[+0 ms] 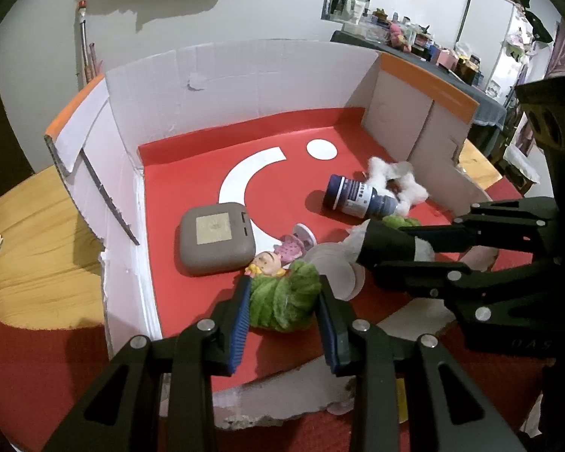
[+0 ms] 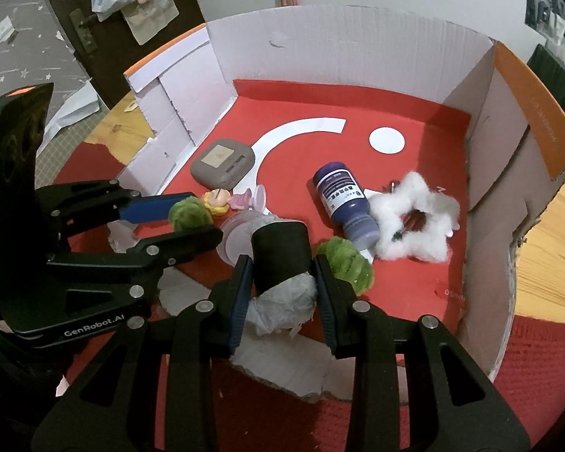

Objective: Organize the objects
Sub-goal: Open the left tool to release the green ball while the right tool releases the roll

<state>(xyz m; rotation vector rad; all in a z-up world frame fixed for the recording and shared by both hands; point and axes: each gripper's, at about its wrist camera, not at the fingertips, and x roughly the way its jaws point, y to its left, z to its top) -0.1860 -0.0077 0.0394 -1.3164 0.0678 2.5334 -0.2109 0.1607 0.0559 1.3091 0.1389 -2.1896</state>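
Note:
My left gripper (image 1: 284,286) is shut on a green fuzzy ball (image 1: 282,303), low over the red floor of the cardboard box (image 1: 245,86). In the right wrist view the same ball (image 2: 190,214) sits between the left gripper's pads. My right gripper (image 2: 282,263) is shut on a black cylinder (image 2: 280,248) with crumpled white stuffing at its near end. A second green fuzzy ball (image 2: 344,263) lies just right of it. Both grippers hang close together over the box's front.
On the red floor lie a grey case (image 1: 216,239), a small doll figurine (image 1: 278,258), a translucent lid (image 1: 335,267), a dark blue bottle (image 1: 359,197) and a white fluffy star (image 2: 414,218). White walls enclose three sides; the front edge is torn and low.

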